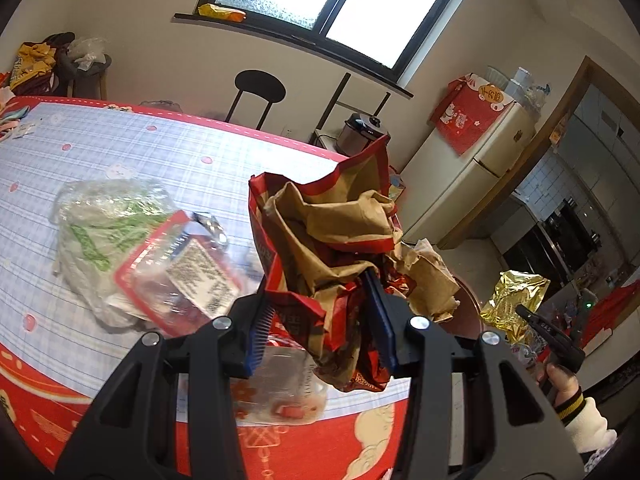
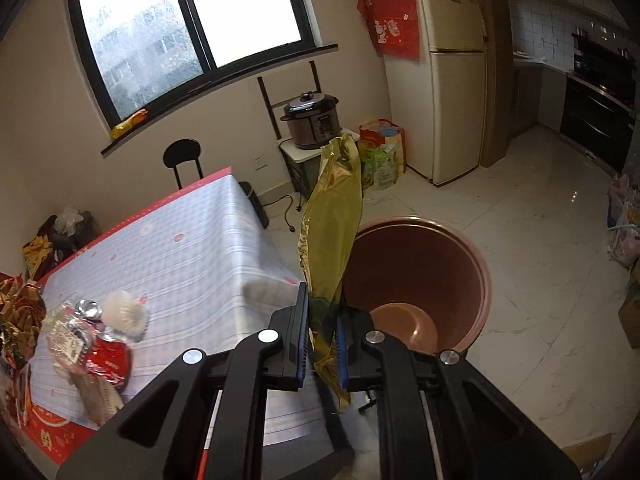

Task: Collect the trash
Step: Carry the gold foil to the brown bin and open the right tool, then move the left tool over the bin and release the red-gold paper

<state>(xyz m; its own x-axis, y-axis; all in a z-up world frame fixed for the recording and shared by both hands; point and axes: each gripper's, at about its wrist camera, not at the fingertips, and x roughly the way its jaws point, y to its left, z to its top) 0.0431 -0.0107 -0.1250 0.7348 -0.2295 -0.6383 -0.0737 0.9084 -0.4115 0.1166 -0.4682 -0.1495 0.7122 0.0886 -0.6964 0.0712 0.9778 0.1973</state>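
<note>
My left gripper (image 1: 320, 328) is shut on a crumpled red and brown paper bag (image 1: 332, 240) and holds it above the table's front edge. My right gripper (image 2: 323, 344) is shut on a gold foil wrapper (image 2: 330, 224) that stands upright next to the open brown bin (image 2: 416, 280) on the floor. The same wrapper (image 1: 512, 304) and the right gripper show at the right of the left wrist view. More trash lies on the table: a clear plastic bag with green print (image 1: 108, 224), a clear packet with a red edge and label (image 1: 180, 272), and a crushed can (image 2: 89, 308).
The table (image 2: 192, 248) has a checked cloth with a red border. A black chair (image 2: 182, 160), a rice cooker (image 2: 312, 120) on a small stand, a fridge (image 2: 440, 72) and full bags (image 2: 380, 152) stand by the wall. Tiled floor lies to the right.
</note>
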